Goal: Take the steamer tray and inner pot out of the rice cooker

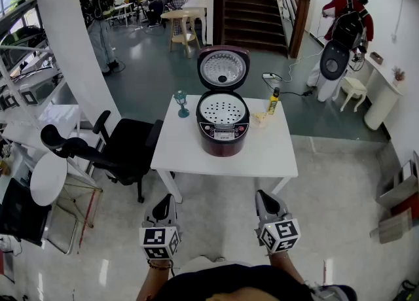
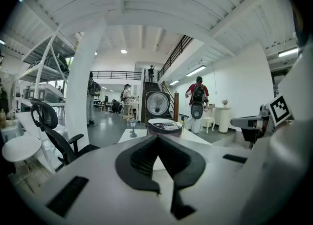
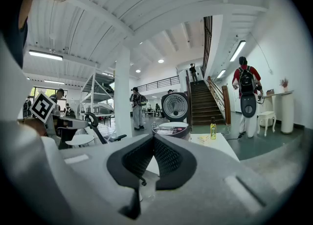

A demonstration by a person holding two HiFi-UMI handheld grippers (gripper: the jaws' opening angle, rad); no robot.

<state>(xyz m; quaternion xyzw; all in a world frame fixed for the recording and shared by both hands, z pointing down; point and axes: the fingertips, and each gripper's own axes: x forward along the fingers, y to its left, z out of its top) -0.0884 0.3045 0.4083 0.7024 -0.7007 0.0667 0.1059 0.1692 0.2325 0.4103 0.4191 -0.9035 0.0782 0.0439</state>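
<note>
1 rice cooker (image 1: pixel 223 129), open | 1 steamer tray (image 1: pixel 222 109) inside | left gripper (image 1: pixel 164 199), right gripper (image 1: pixel 263 195): 2, clenched, empty

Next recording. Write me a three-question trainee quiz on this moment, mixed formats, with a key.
1. True or false: the rice cooker on the white table has its lid open.
2. The steamer tray is: A in the cooker; B on the table; C in a gripper.
3. Fill in: the jaws of the left gripper and the right gripper are ____, holding nothing.
Key: 1 true; 2 A; 3 shut.
</note>
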